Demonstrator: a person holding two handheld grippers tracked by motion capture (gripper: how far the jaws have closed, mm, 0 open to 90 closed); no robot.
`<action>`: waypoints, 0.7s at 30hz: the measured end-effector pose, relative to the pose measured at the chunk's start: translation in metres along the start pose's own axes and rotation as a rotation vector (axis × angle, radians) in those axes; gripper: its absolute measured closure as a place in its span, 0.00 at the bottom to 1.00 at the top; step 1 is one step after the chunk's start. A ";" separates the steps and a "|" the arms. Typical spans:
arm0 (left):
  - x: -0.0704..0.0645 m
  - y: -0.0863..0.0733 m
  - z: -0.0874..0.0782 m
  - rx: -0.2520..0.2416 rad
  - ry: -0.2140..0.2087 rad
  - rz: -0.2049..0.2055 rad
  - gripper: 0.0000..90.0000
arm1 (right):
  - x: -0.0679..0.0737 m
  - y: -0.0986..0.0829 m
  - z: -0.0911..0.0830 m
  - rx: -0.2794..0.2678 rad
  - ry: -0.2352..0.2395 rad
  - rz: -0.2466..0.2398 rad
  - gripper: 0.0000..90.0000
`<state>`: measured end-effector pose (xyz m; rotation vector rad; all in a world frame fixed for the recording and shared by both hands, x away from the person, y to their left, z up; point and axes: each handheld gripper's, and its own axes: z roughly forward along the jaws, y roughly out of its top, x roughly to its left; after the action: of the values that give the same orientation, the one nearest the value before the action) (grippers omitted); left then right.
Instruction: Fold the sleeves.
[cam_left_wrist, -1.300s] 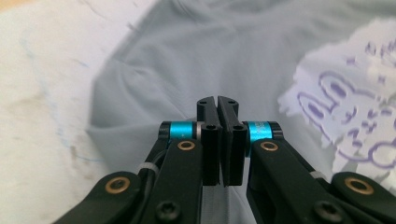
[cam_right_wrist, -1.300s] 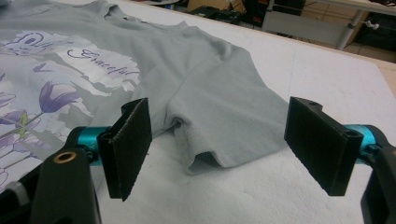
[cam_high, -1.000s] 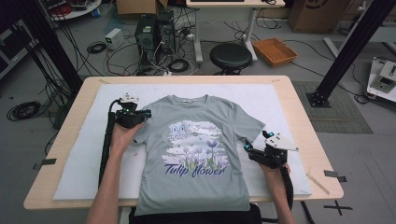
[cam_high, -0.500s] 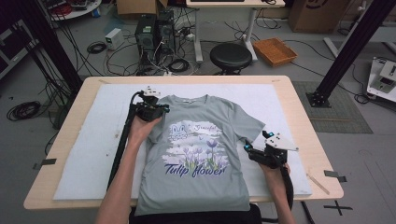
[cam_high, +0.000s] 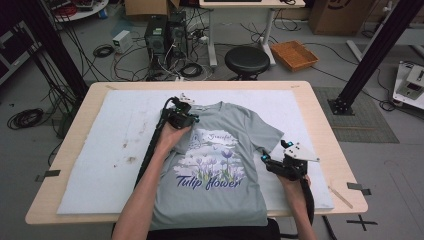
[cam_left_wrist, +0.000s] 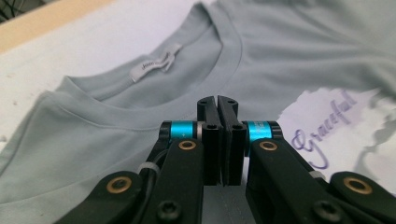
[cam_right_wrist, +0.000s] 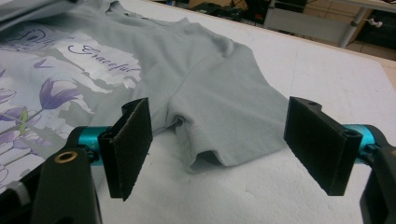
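A grey T-shirt (cam_high: 225, 150) with a purple "Tulip flower" print lies face up on the white mat (cam_high: 110, 145). My left gripper (cam_high: 191, 120) is over the chest just below the collar (cam_left_wrist: 154, 100), its jaws shut (cam_left_wrist: 218, 105). The shirt's left sleeve has left the mat and appears drawn inward under the hand, pinched in the jaws. My right gripper (cam_high: 266, 161) rests on the mat beside the right sleeve (cam_right_wrist: 233, 121). It stands wide open (cam_right_wrist: 217, 149), with the sleeve hem lying between and ahead of its pads.
The mat covers most of the wooden table (cam_high: 320, 115). A thin wooden stick (cam_high: 341, 196) lies near the right front corner. Behind the table are a black stool (cam_high: 246, 60), an orange basket (cam_high: 295, 54) and cables on the floor.
My left gripper has travelled right from the shirt's left sleeve to the chest below the collar, and the sleeve came inward with it. The right gripper has stayed put, open.
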<state>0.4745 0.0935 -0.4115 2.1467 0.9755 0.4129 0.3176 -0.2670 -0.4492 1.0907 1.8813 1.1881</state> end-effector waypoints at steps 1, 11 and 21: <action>-0.001 -0.001 0.003 0.008 -0.005 -0.001 0.98 | 0.000 0.000 0.000 -0.001 0.000 -0.004 0.26; 0.004 -0.013 0.007 0.058 -0.050 -0.005 0.74 | 0.000 0.000 0.000 -0.001 -0.001 -0.005 0.26; 0.040 -0.024 -0.060 -0.098 0.018 -0.071 0.58 | -0.001 -0.001 -0.001 -0.018 -0.010 0.012 0.26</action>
<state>0.4559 0.1635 -0.3887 2.0179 1.0178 0.4370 0.3169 -0.2685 -0.4492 1.0982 1.8558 1.2017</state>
